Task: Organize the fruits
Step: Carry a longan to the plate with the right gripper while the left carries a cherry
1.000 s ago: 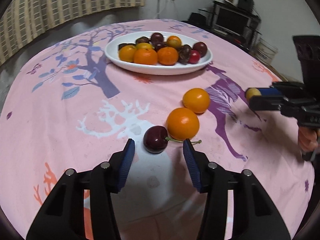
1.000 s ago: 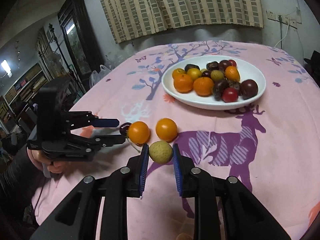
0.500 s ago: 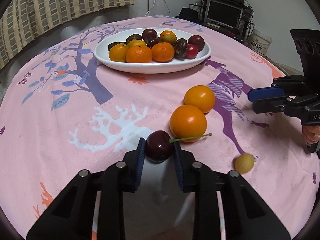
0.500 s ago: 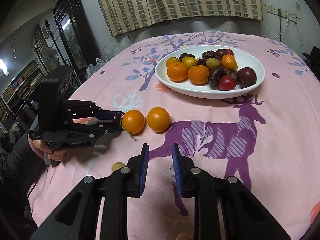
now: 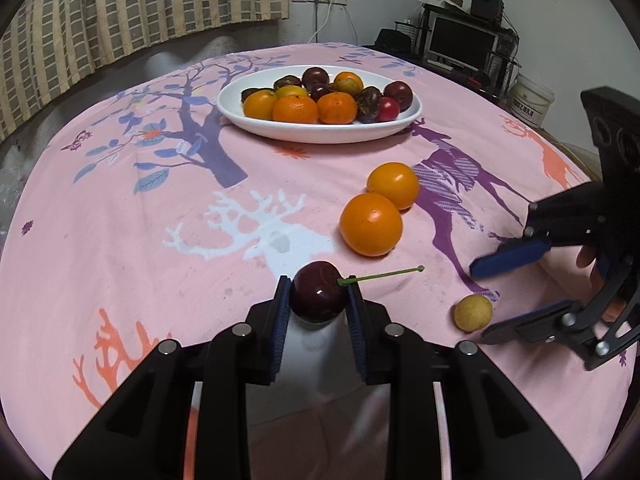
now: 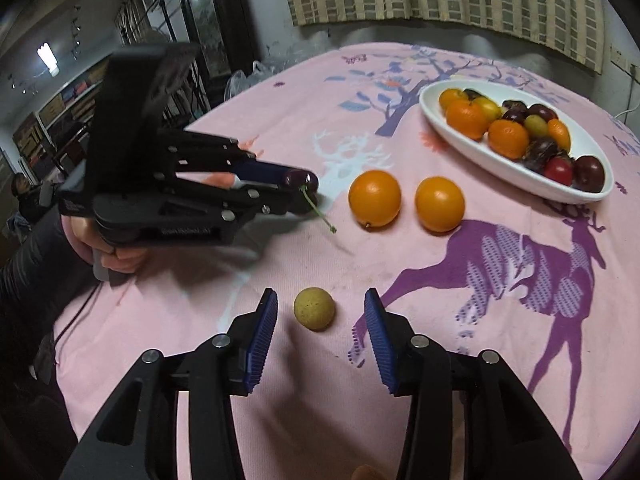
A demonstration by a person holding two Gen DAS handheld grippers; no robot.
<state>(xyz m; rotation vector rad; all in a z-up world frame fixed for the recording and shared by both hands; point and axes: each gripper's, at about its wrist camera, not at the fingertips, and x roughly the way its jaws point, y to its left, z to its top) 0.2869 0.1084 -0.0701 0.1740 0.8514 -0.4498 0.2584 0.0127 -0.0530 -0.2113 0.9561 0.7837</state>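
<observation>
My left gripper (image 5: 319, 300) is shut on a dark red cherry (image 5: 318, 297) with a green stem, low over the pink tablecloth; it also shows in the right wrist view (image 6: 298, 179). My right gripper (image 6: 320, 312) is open, its blue pads on either side of a small yellow-green fruit (image 6: 314, 308) that lies on the cloth, not touching it. That fruit also shows in the left wrist view (image 5: 473, 313), beside the right gripper (image 5: 492, 300). Two loose oranges (image 5: 371, 224) (image 5: 394, 185) lie just ahead. A white oval plate (image 5: 320, 130) holds several oranges and dark fruits.
The round table (image 5: 120, 220) has a pink cloth with tree and deer prints. A striped curtain (image 5: 120, 8) hangs behind it. A monitor on a shelf (image 5: 460, 44) and a white bucket (image 5: 532, 100) stand beyond the far right edge.
My left gripper closed on the cherry. My right gripper dropped the yellow-green fruit onto the cloth, then opened wide and came down around it.
</observation>
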